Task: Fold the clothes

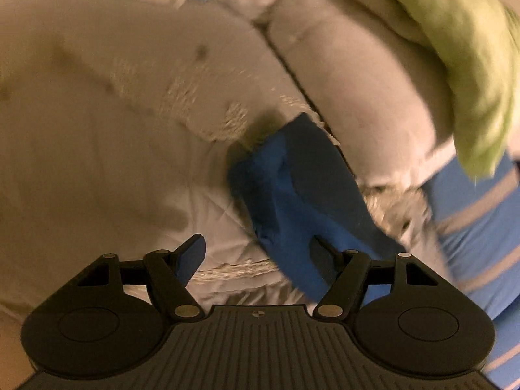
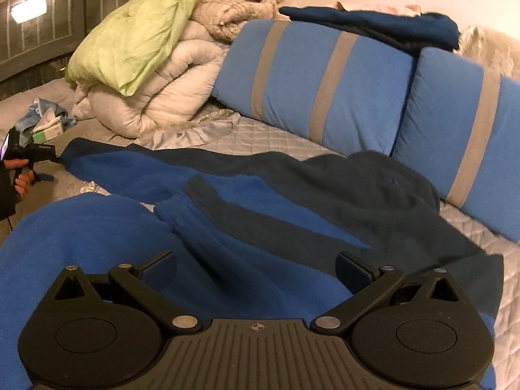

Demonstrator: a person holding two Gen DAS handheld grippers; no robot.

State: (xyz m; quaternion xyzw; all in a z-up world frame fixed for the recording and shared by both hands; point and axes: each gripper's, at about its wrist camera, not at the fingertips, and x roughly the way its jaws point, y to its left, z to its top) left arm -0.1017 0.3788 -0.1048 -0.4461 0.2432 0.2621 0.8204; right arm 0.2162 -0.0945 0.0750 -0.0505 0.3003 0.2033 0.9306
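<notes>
left gripper [image 1: 256, 256]: mine, jaws spread, nothing held; one tip of the blue fleece garment [image 1: 292, 188] lies just beside its right finger.
right gripper [image 2: 256, 269]: jaws wide, empty, hovering over the garment [image 2: 260, 214].
garment: sprawled on the quilted bed [image 2: 266, 136], unfolded.
step: I'd judge grabbing ends. Pinch the hem squarely, both layers, lift evenly.
count: one garment spread, one dark folded piece [image 2: 373, 22] on two striped pillows [image 2: 312, 78], one duvet pile [image 2: 156, 97].
</notes>
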